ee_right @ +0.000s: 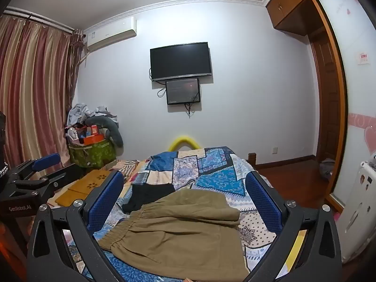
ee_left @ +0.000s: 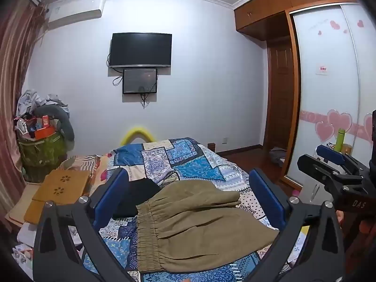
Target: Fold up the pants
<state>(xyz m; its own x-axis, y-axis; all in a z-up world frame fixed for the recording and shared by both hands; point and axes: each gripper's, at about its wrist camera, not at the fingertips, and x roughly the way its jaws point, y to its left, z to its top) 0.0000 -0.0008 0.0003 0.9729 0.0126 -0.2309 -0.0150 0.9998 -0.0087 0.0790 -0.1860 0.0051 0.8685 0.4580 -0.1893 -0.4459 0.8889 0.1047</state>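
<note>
Khaki pants (ee_left: 195,225) lie folded on the patchwork bed (ee_left: 188,164), elastic waistband leftward. Both the left gripper (ee_left: 188,202) and right gripper (ee_right: 185,202) hover above them, fingers (ee_right: 105,199) wide, holding nothing.

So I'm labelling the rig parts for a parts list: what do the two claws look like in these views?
Both match. The left claw and right claw have black angular frames with cut-out slots and silver screws. Each carries two blue finger pads with a fine mesh texture. White lettering marks the bodies: "DAS" on the right claw's side, "GenRobot.AI" on the left's. No cables or sleeves show.
</note>
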